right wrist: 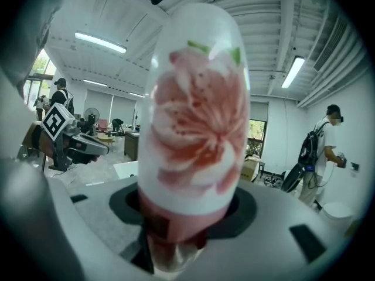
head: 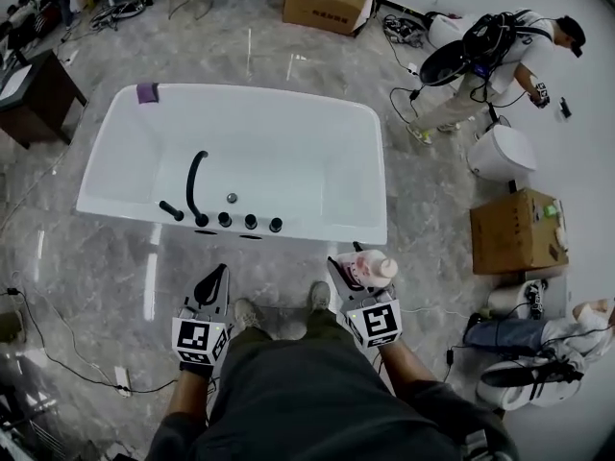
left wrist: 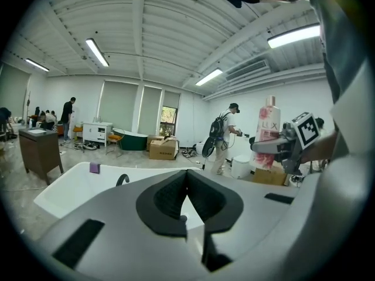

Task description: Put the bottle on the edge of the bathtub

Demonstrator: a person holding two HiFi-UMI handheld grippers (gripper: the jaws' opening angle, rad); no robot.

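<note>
Your right gripper (head: pixel 348 269) clamps the bottle (head: pixel 378 268) upright, held just short of the bathtub (head: pixel 288 227) rim. Set it off-centre on that narrow edge and it likely tips into the tub. Left gripper (head: pixel 217 279) is closed and empty.

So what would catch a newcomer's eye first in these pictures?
The big white bathtub fills the middle of the head view, black tap fittings along its near rim. Nearer the person, the right hand-held gripper clamps a pink flower-printed bottle, while the left hand-held gripper is shut and empty.
</note>
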